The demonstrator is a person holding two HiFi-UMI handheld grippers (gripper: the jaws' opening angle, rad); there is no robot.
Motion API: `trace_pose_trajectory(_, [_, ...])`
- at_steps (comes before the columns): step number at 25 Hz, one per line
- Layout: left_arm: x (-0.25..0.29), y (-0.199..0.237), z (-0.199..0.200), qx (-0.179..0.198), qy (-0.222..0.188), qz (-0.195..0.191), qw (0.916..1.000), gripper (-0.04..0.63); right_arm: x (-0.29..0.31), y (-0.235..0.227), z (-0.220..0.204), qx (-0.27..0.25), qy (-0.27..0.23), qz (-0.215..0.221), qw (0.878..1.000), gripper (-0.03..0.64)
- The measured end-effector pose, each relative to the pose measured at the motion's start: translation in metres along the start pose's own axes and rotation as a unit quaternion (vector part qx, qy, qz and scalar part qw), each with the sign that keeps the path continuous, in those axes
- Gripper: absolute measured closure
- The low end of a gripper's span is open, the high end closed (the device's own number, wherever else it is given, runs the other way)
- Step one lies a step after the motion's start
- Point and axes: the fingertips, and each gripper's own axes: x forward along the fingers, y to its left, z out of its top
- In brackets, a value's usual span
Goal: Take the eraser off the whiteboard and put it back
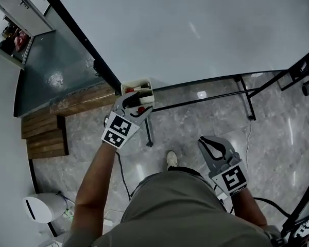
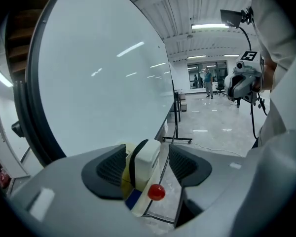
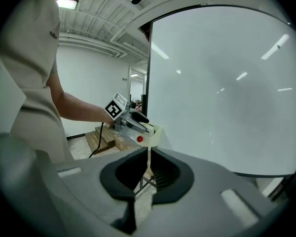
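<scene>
Work at whiteboard [image 1: 195, 30] lower corner, at holder box [image 1: 151, 89]. Find eraser [image 2: 147, 158], judged the white dark-banded block, there between L gripper [image 1: 136, 104] jaws, spread fully, gripping nothing. Centre pads [image 2: 111, 166] on flat sides, clear of red cap [image 2: 156, 192]; close squarely. Keep R gripper [image 3: 147, 174], pinched closed, empty, well apart.

One whiteboard [image 1: 195, 30], one eraser [image 2: 148, 157], two tongs — left tongs [image 1: 137, 105], right tongs [image 3: 149, 158]
</scene>
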Motion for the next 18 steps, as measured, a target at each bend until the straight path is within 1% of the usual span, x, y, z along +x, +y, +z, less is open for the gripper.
trace_pose_trajectory(8, [0.02, -0.003, -0.011, 0.017, 0.029, -0.028, 0.999, 0.321, 0.002, -0.011, -0.009, 0.01, 0.006, -0.004, 1.0, 0.607])
trace_pose_trajectory(13, [0.028, -0.003, -0.015, 0.022, 0.04, -0.033, 0.9984, 0.324, 0.001, -0.017, -0.014, 0.015, 0.01, -0.008, 1.0, 0.607])
trace_pose_trajectory(18, [0.03, 0.0, -0.016, 0.027, 0.043, -0.027, 0.9983, 0.379, 0.002, -0.019, -0.016, 0.014, 0.01, -0.007, 1.0, 0.607])
